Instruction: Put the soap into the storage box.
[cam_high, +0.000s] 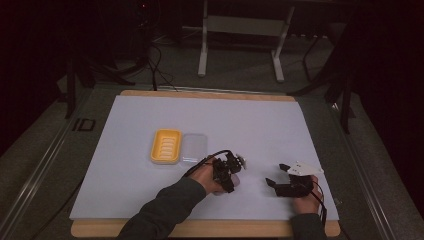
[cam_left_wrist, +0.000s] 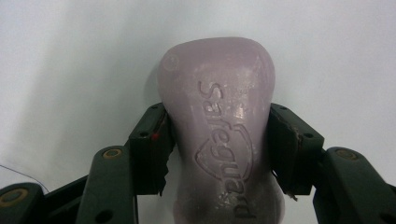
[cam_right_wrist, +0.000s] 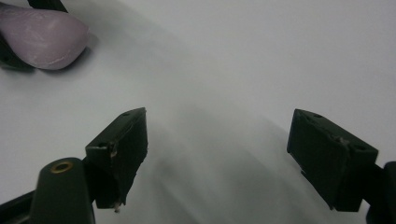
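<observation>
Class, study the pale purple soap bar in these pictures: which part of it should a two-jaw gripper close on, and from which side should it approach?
Grip the soap bar across its narrowed waist, one jaw on each long side, coming in along its length from one end. The sides curve inward there, so the jaws seat instead of sliding off the rounded ends. The left gripper holds it this way.

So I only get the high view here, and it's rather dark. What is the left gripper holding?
Observer: A pale purple bar of soap, pinched at its sides by the left gripper.
Operator: Anything written on it?
Observer: Yes, "Safeguard" is pressed into its top face.
Operator: And the right gripper?
Observer: The right gripper is wide open with nothing between its jaws, just the white table sheet.
</observation>
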